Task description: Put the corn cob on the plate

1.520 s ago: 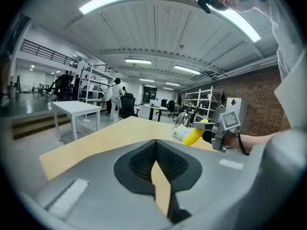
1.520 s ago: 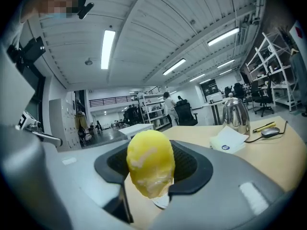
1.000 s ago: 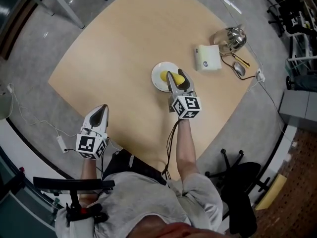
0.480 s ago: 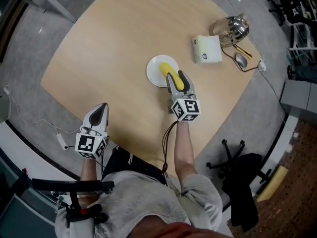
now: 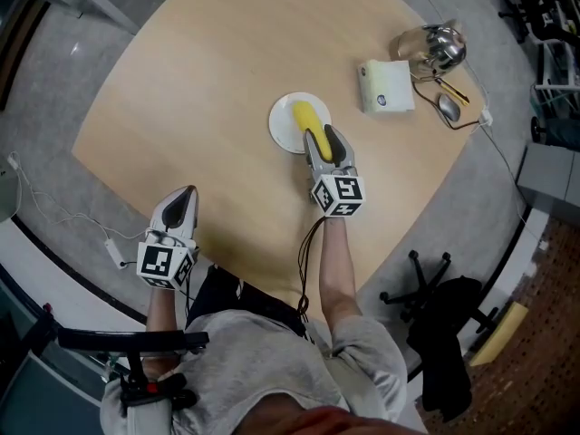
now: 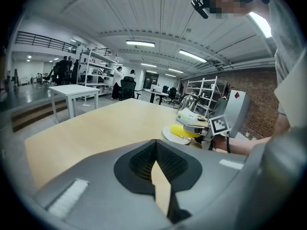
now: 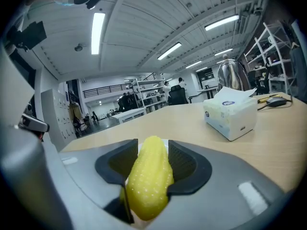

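Right gripper (image 7: 152, 146): jaws have just been closing a little, pads against the corn.
Corn (image 7: 149, 181): yellow, lengthwise between the jaws, tip past them.
Table (image 7: 273, 147): pale wood, ahead.
Tissue box (image 7: 230, 113): ahead, to the right.
Kettle (image 7: 229, 78): just behind the box.

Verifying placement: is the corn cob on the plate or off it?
Over the plate: head view shows the corn cob inside its rim; cannot tell if it rests.

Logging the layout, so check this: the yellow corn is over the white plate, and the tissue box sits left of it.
Wrong side: the tissue box sits right of the plate, as the head view shows. The corn is over the plate.
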Tool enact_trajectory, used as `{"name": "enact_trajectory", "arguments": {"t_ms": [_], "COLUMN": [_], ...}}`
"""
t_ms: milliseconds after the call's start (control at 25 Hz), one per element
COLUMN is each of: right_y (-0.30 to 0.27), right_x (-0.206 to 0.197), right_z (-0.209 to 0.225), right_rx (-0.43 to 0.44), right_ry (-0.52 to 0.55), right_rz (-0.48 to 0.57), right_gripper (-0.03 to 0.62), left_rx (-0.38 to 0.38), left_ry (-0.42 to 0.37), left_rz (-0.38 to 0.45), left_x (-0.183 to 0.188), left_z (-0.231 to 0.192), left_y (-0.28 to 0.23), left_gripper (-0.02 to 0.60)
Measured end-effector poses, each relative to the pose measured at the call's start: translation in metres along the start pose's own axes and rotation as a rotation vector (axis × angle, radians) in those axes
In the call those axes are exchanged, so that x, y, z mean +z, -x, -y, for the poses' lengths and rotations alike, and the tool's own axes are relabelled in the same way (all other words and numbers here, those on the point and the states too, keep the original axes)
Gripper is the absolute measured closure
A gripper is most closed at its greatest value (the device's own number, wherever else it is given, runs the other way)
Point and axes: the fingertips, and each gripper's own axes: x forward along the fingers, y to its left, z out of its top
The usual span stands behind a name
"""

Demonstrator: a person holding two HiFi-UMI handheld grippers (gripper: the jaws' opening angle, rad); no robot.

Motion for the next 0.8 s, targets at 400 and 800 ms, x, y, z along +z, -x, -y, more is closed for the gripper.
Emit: {"name": "enact_trajectory", "arguments": {"t_ms": [400, 800], "right_y": [-0.007, -0.005], "right_x": [-0.009, -0.007], "right_z": [0.004, 0.015], "right_rx": [-0.027, -0.079], "right_ry": [0.029, 0.001], "right_rz": [-0.052, -0.062], "right_gripper": [0.395, 0.366], "left_rx": [-0.007, -0.004], "left_ry": [0.007, 0.007], "left_rz": [-0.013, 0.001], "left_x": [-0.005, 0.001], "left_z": [0.002, 0.003], "left_y": [-0.006, -0.002], "left_gripper": [0.561, 0.561]}}
